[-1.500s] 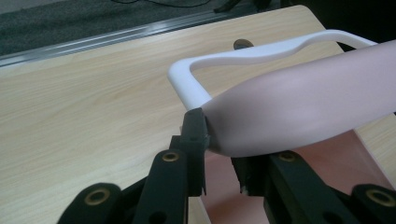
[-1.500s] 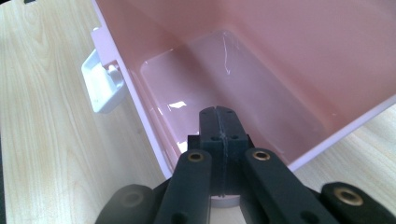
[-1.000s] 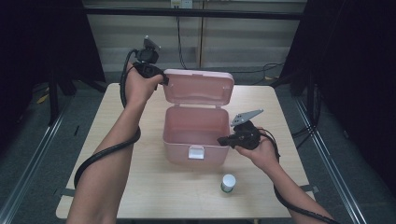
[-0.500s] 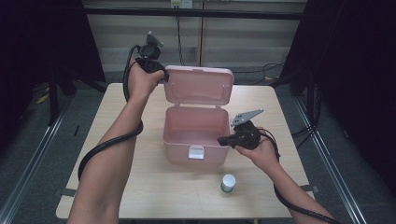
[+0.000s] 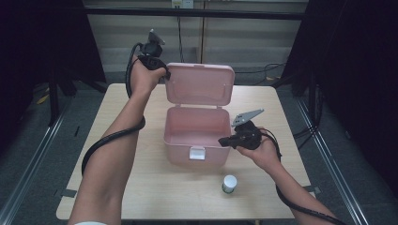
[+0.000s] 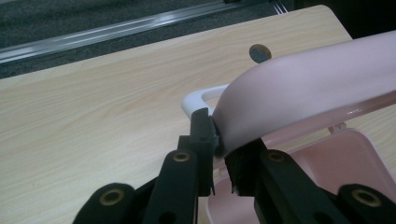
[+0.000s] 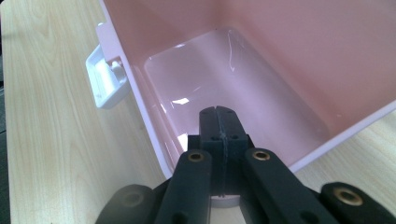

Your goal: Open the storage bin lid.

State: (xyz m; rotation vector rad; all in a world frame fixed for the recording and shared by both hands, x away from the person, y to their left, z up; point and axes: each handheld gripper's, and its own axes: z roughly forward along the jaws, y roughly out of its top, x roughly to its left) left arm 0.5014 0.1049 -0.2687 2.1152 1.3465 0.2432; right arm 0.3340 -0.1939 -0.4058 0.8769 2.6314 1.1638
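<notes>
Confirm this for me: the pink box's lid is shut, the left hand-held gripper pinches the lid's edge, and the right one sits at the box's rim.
One thing is off: the lid is not shut. The high view shows it swung up and standing open behind the empty pink box. The rest stands: the left hand-held gripper pinches the lid's edge, and the right hand-held gripper, jaws together, sits at the box's rim.
</notes>
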